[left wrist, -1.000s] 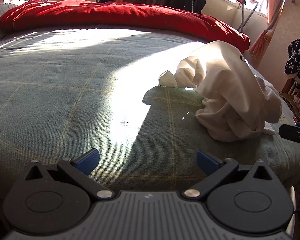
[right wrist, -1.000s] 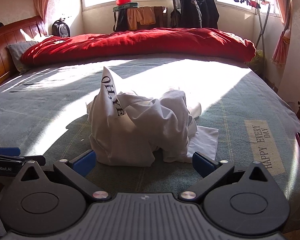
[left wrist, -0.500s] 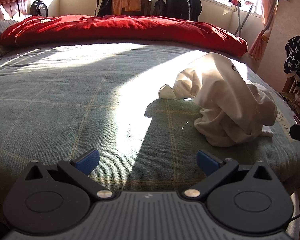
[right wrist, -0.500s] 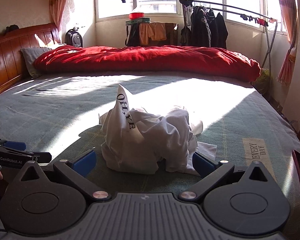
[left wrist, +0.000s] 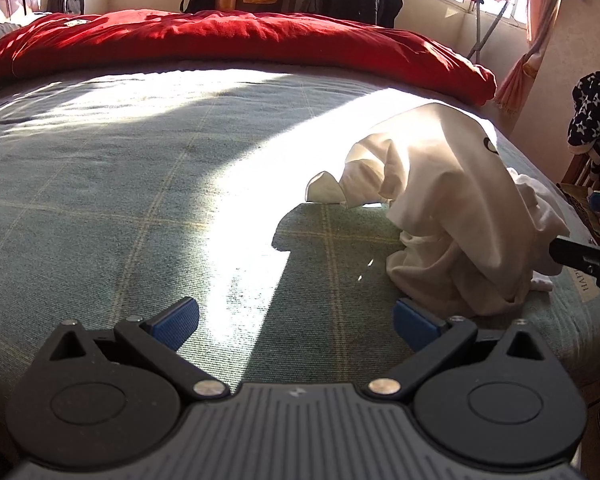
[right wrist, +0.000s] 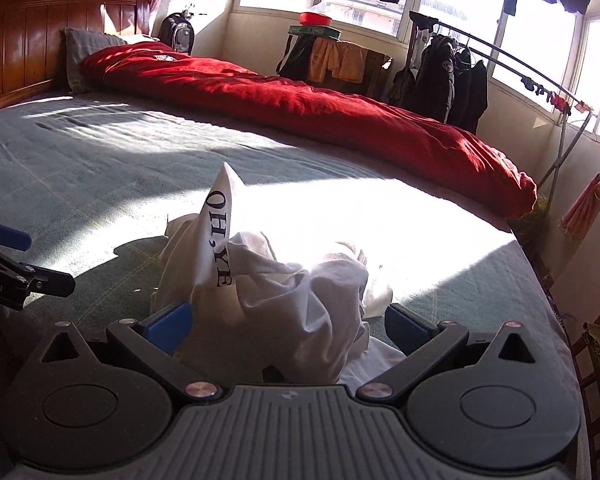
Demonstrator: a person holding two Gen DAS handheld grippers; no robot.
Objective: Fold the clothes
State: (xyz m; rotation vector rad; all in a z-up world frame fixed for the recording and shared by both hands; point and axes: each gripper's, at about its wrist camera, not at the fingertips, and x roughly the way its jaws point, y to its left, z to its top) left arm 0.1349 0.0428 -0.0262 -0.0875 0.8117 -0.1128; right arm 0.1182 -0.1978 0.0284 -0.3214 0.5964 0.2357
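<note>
Clothing is found as one crumpled white garment point(right wrist: 284, 292), heaped on the green checked bedspread point(left wrist: 100, 184) near the bed's near edge, partly in a strong patch of sunlight. A peak of fabric is raised at the heap's top, and black lettering is seen running down it in the right wrist view. A flatter white portion is spread on the bedspread at the foot of the heap.

The right gripper point(right wrist: 288, 330) is recorded with its jaws spread wide; the heap is seen between and just ahead of the blue pads point(right wrist: 168, 326), and whether fabric is touched by either pad cannot be told. Nothing is clamped.

The left gripper point(left wrist: 296, 326) is likewise recorded spread apart and empty, held low over bare bedspread. The garment point(left wrist: 452, 216) is placed ahead and to its right, apart from its fingers. The right gripper's tip is noted at the right edge of the left wrist view, just beside the heap.

A rolled red quilt point(right wrist: 320, 112) is laid along the far side of the bed. A wooden headboard point(right wrist: 40, 40) and a rack of dark jackets point(right wrist: 448, 76) by the window are noted beyond
</note>
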